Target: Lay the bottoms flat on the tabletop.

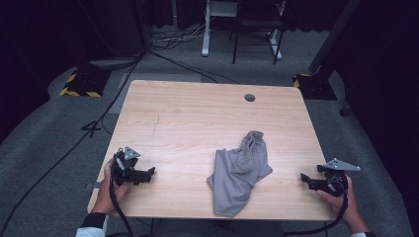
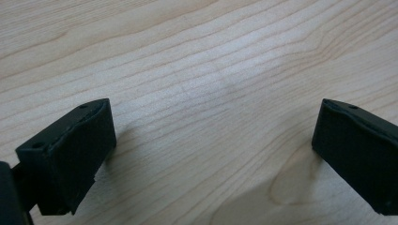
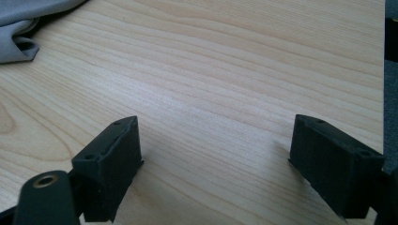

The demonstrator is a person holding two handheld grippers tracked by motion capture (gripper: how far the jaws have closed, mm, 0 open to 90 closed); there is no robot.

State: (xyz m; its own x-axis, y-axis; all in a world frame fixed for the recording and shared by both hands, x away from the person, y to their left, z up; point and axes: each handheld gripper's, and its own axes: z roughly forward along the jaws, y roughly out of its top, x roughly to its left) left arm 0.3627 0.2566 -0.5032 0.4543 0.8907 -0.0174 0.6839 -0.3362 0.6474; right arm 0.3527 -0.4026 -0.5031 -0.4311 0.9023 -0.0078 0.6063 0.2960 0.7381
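Cloth lies crumpled between left claw and right claw, both wide.

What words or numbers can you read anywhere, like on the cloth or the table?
None. The grey cloth is plain, with no print or tag showing.
The wooden table shows bare grain and no label.
The yellow-and-black stripes on the floor base are a warning pattern, not letters.
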